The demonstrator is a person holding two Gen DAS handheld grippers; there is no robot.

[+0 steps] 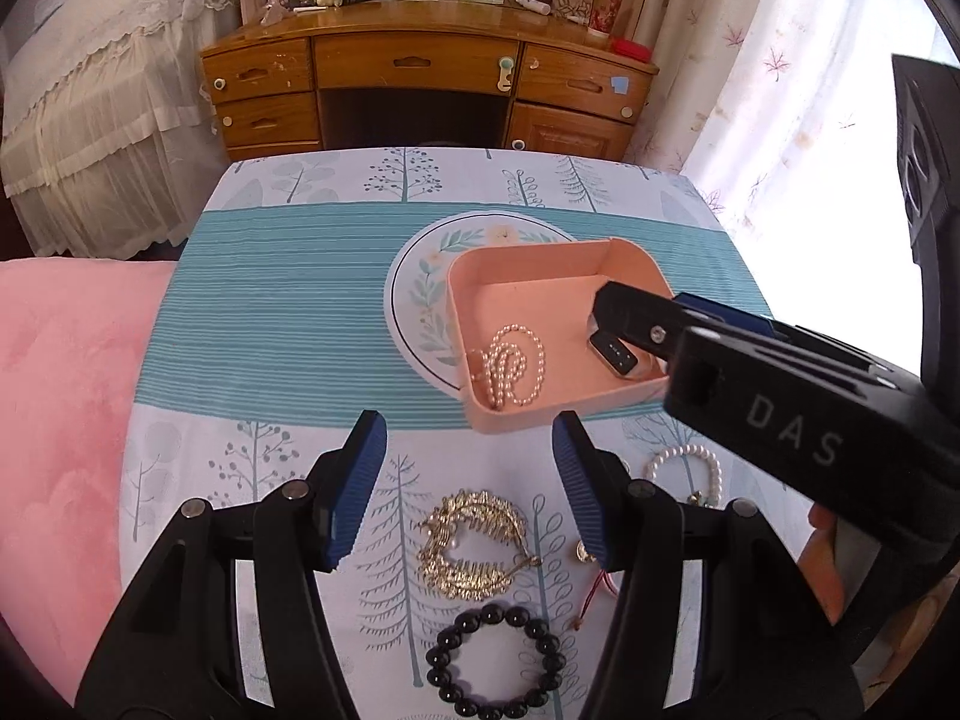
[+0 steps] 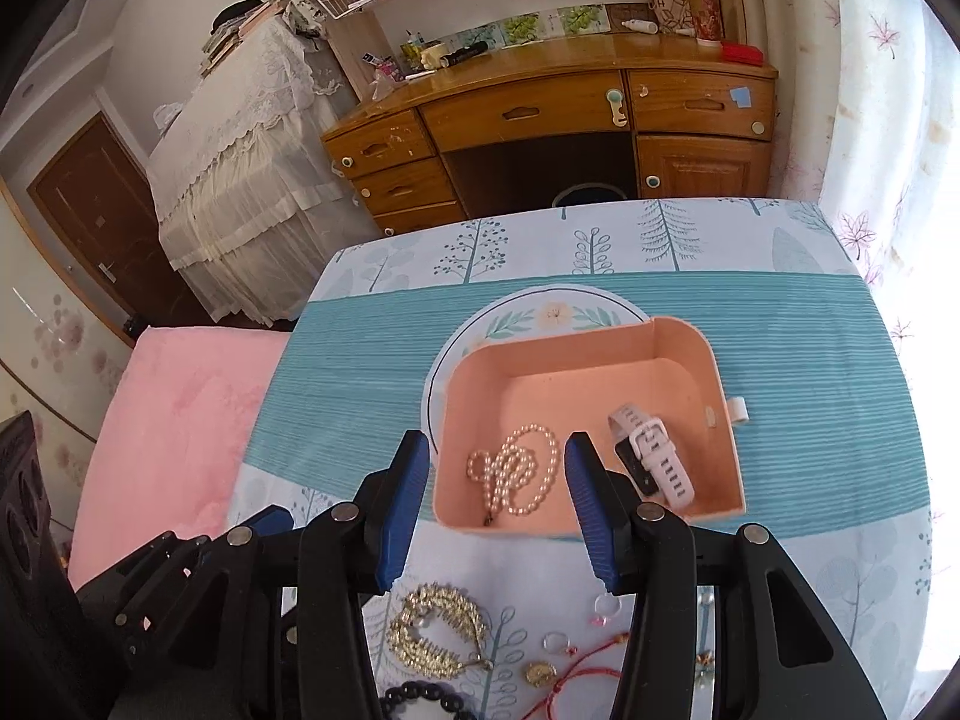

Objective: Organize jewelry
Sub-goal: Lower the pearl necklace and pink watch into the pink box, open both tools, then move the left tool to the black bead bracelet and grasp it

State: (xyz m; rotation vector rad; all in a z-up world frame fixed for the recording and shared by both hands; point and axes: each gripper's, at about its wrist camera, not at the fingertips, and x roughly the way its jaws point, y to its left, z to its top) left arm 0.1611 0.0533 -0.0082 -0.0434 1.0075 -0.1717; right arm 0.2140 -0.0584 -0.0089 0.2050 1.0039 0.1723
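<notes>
A pink tray (image 1: 474, 267) (image 2: 723, 372) sits on the table. In it lie a pearl necklace (image 1: 513, 363) (image 2: 519, 471) and a white-strapped watch (image 2: 654, 456) (image 1: 615, 354). Loose on the cloth in front: a gold leaf brooch (image 1: 471, 546) (image 2: 432, 630), a black bead bracelet (image 1: 495, 666) (image 2: 420, 696), a white pearl bracelet (image 1: 684, 468), small rings (image 2: 555, 642) and a red cord (image 2: 576, 672). My left gripper (image 1: 468, 486) is open above the brooch. My right gripper (image 2: 498, 501) (image 1: 636, 315) is open and empty over the tray's near edge.
The table has a blue and white tree-print cloth (image 1: 288, 312) (image 2: 810, 360). A pink blanket (image 1: 60, 420) lies to the left. A wooden desk (image 1: 420, 84) stands behind, a lace-covered bed (image 1: 102, 120) at the far left, and a bright curtain (image 1: 798, 120) to the right.
</notes>
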